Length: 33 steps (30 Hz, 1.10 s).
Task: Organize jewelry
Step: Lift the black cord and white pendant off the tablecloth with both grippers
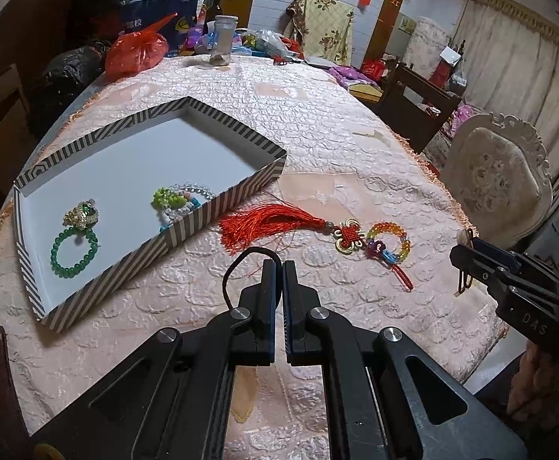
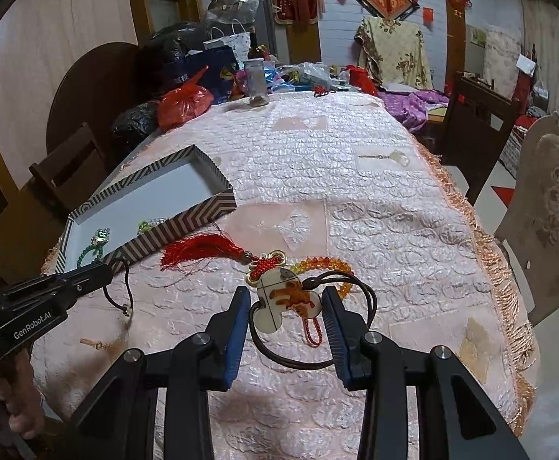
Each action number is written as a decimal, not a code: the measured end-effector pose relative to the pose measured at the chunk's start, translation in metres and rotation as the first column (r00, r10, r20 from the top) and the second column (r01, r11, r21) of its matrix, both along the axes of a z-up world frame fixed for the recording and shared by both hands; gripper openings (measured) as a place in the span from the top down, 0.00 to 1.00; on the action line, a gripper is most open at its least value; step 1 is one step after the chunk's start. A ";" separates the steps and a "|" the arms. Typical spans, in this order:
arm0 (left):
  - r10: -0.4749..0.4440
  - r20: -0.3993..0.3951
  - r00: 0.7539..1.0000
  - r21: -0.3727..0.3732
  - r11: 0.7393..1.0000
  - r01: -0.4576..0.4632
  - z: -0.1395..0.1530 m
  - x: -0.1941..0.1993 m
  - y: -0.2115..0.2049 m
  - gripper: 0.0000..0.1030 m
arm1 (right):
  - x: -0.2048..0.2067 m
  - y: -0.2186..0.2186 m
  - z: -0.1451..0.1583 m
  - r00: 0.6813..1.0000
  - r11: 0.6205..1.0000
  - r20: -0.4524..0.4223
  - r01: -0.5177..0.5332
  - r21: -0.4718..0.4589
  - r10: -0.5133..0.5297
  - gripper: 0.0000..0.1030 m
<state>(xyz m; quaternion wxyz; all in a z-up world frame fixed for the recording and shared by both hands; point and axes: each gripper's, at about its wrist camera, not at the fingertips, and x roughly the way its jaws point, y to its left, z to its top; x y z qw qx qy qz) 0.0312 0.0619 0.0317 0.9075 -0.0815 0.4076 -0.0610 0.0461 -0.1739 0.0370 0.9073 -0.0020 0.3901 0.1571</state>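
The left gripper [image 1: 278, 268] pinches a black cord [image 1: 237, 264] while the right gripper [image 2: 286, 301], jaws spread, frames a white pendant [image 2: 279, 303] on the desk [image 2: 356, 199], the red tassel charm [image 1: 279, 222] beyond, the striped box [image 1: 210, 214] at ten o'clock holding a green bracelet [image 1: 74, 251].

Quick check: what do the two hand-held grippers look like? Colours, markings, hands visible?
Both are matte black linkage frames with silver pivot pins and blue finger pads. The left hand-held gripper carries white "GenRobot.AI" lettering on its side; the right hand-held gripper shows embossed "DAS". Bare hands grip each handle; no sleeves or cables visible.
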 end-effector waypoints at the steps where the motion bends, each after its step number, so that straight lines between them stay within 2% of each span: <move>1: 0.001 -0.001 1.000 -0.004 1.000 -0.001 0.000 0.000 0.001 0.98 | -0.001 0.000 0.001 1.000 1.000 0.001 -0.001 0.000 0.001 0.64; 33: 0.088 0.018 0.996 -0.022 0.996 -0.088 0.009 0.003 0.045 0.98 | 0.016 0.061 0.016 0.997 0.996 0.025 -0.073 -0.042 0.074 0.64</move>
